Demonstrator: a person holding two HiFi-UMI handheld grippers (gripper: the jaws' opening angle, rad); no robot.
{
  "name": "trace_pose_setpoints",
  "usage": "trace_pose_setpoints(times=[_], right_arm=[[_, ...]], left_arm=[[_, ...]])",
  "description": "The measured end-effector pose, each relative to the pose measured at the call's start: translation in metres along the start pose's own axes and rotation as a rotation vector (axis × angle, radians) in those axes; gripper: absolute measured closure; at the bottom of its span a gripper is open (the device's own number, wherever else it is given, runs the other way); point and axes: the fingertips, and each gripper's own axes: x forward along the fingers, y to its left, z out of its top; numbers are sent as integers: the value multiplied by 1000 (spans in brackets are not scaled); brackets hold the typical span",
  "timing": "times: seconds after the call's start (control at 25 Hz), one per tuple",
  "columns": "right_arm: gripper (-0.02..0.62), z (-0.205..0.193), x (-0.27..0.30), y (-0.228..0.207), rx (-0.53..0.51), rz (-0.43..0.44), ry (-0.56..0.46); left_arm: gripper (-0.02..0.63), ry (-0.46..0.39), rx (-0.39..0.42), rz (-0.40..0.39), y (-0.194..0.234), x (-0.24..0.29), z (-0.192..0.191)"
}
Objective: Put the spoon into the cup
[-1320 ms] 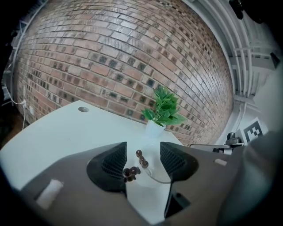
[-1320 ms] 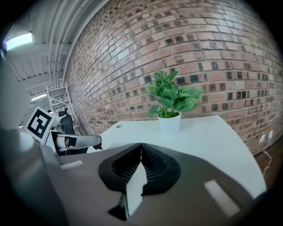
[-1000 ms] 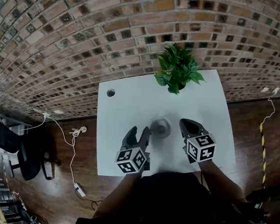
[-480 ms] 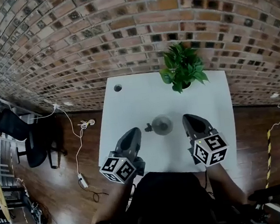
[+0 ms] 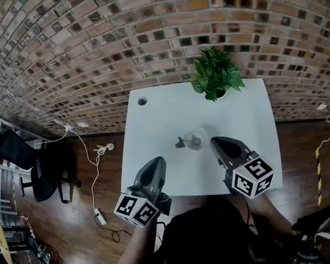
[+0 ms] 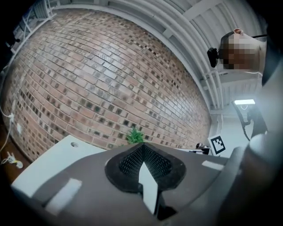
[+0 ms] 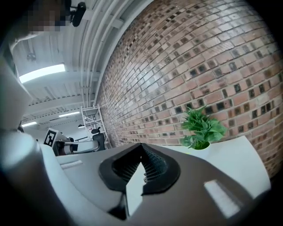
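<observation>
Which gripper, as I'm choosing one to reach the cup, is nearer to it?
The right gripper: in the head view its tip shows just beside the cup, while the left gripper shows clearly farther away.

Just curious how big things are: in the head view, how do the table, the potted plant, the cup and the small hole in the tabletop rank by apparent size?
Largest to smallest:
1. table
2. potted plant
3. cup
4. hole
All sit on one tabletop, so nearness hardly skews this.
</observation>
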Motion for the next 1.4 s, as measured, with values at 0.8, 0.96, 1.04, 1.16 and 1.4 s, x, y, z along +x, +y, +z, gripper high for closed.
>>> trace_pose_setpoints(times=[0.8, 0.96, 1.04, 1.16, 1.4], right_arm=[[589, -29, -101, 144, -108, -224, -42], [589, -28, -131, 143, -111, -261, -71], [589, -28, -144, 143, -126, -266, -80], [589, -27, -163, 146, -144, -220, -63], [589, -29, -205, 146, -121, -138, -71]], left_arm=[[597, -18, 98, -34, -24, -178, 3], [597, -12, 113, -52, -48, -184, -4], [597, -5, 99, -25, -54, -188, -10], [597, -1, 61, 33, -66, -194, -19], [597, -33, 154, 126, -104, -207, -11]])
